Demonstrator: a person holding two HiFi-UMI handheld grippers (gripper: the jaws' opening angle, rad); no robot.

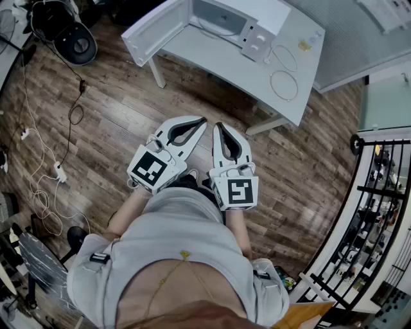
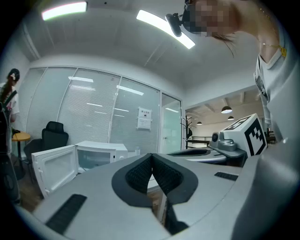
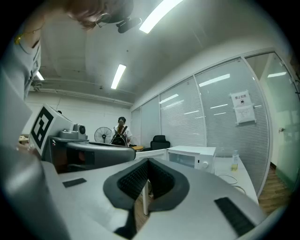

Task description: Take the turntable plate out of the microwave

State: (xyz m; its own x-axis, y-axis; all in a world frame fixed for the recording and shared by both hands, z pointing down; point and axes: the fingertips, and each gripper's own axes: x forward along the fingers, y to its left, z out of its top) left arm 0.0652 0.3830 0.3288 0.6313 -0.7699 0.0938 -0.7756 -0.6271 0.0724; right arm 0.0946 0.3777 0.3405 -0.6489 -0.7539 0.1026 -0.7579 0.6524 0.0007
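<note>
The white microwave (image 1: 221,19) stands on a white table (image 1: 257,71) at the far side, and its door (image 1: 154,29) hangs wide open to the left. Only a faint curved rim shows inside the cavity, so the turntable plate is hard to make out. Both grippers hover side by side over the wooden floor, well short of the table. My left gripper (image 1: 204,119) is shut and holds nothing; my right gripper (image 1: 218,125) is likewise shut and holds nothing. The left gripper view shows the microwave (image 2: 96,157) beyond the closed jaws (image 2: 151,157). The right gripper view has it (image 3: 192,157) at the right of the jaws (image 3: 148,161).
Cable loops (image 1: 284,83) and a small bottle (image 1: 307,44) lie on the table right of the microwave. An office chair base (image 1: 76,42) and floor cables with a power strip (image 1: 59,172) are at the left. A black railing (image 1: 379,212) runs along the right. A person (image 3: 121,133) stands far off.
</note>
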